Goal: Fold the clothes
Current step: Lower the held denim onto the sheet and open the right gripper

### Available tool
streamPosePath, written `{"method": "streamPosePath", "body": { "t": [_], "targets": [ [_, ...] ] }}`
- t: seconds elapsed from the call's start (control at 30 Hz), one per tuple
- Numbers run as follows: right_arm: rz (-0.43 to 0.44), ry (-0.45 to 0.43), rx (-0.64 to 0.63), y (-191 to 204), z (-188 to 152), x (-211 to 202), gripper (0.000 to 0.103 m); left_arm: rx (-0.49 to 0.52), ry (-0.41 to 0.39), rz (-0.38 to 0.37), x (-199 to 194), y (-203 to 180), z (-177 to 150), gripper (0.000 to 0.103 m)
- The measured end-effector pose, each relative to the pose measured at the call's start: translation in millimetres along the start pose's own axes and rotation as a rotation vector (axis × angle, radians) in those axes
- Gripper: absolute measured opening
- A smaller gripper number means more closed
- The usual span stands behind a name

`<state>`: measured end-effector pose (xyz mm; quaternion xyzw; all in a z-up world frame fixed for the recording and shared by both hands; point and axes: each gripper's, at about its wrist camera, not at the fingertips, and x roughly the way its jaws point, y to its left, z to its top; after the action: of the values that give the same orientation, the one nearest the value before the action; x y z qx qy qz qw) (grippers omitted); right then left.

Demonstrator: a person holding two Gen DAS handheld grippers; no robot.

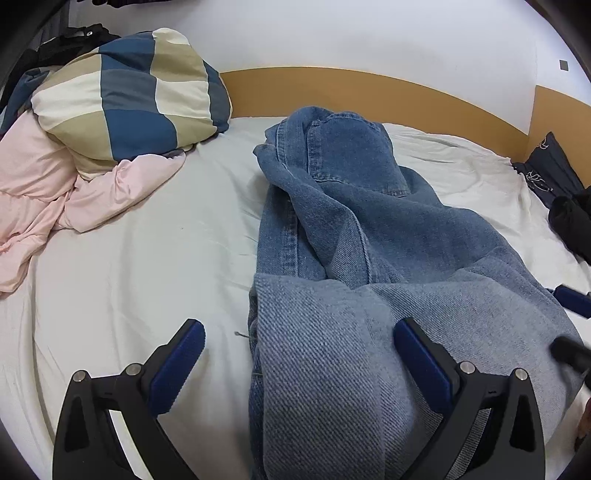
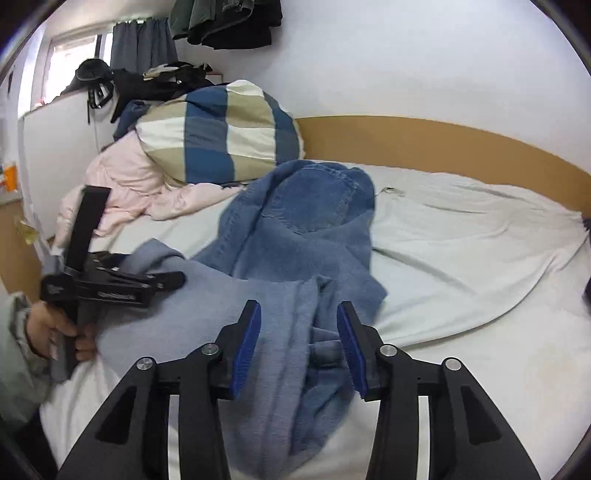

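A pair of blue jeans [image 1: 369, 221] lies lengthwise on the white bed sheet [image 1: 147, 258], waist end rumpled near the headboard and paler leg ends folded back toward me. My left gripper [image 1: 299, 326] stands wide open over the near leg end, one finger above the sheet and the other above the denim. My right gripper [image 2: 299, 308] is open over a bunched fold of the jeans [image 2: 295, 229]; its pads do not press on the cloth. In the right wrist view a hand holds the left gripper [image 2: 110, 280] at the jeans' left edge.
A blue-and-cream checked duvet [image 1: 129, 99] and a pink quilt [image 1: 44, 184] are piled at the left of the bed. A wooden headboard [image 1: 369, 92] runs along the far side. Dark clothes [image 1: 554, 177] lie at the right edge. More garments hang on the wall [image 2: 229, 22].
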<state>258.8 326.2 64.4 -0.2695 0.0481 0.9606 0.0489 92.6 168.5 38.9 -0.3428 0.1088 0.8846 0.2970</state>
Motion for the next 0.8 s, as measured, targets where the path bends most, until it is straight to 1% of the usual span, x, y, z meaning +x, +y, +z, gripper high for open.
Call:
{"method": "streamPosePath", "body": {
  "t": [0.03, 0.07, 0.13, 0.17, 0.2, 0.27, 0.33, 0.43, 0.47, 0.5, 0.53, 0.57, 0.67, 0.8],
  "targets": [
    [0.023, 0.03, -0.008, 6, 0, 4, 0.062, -0.005, -0.002, 0.009, -2, 0, -1, 0.103],
    [0.014, 0.082, -0.045, 13, -5, 16, 0.067, -0.011, -0.005, 0.018, -4, 0, -3, 0.103],
    [-0.023, 0.177, -0.084, 18, -14, 40, 0.074, -0.041, 0.001, 0.021, -8, 3, -6, 0.103],
    [-0.008, 0.19, -0.059, 14, -12, 42, 0.076, -0.068, 0.005, 0.015, -10, 6, -9, 0.103],
    [0.003, 0.195, -0.041, 11, -11, 43, 0.078, -0.103, 0.007, 0.007, -13, 10, -13, 0.103],
    [-0.01, 0.208, -0.046, 13, -12, 45, 0.079, -0.174, 0.006, -0.008, -21, 18, -21, 0.103],
    [-0.056, 0.209, -0.076, 20, -14, 45, 0.08, -0.233, 0.0, -0.021, -30, 24, -30, 0.103],
    [-0.092, 0.208, -0.075, 23, -16, 46, 0.08, -0.275, -0.034, -0.014, -46, 27, -43, 0.103],
    [-0.102, 0.209, -0.06, 21, -17, 46, 0.085, -0.275, -0.038, -0.006, -49, 26, -44, 0.103],
    [-0.127, 0.211, -0.043, 17, -19, 47, 0.099, -0.273, -0.04, 0.004, -52, 25, -45, 0.103],
    [-0.138, 0.219, -0.015, 12, -20, 47, 0.103, -0.27, -0.043, 0.01, -53, 25, -45, 0.103],
    [-0.149, 0.227, 0.012, 8, -21, 48, 0.103, -0.268, -0.045, 0.014, -54, 24, -45, 0.103],
    [-0.136, 0.228, 0.046, 3, -22, 48, 0.103, -0.274, -0.042, 0.009, -53, 25, -45, 0.103],
    [-0.214, 0.203, -0.018, 17, -21, 42, 0.103, -0.297, -0.031, -0.021, -50, 30, -47, 0.103]
  ]
}}
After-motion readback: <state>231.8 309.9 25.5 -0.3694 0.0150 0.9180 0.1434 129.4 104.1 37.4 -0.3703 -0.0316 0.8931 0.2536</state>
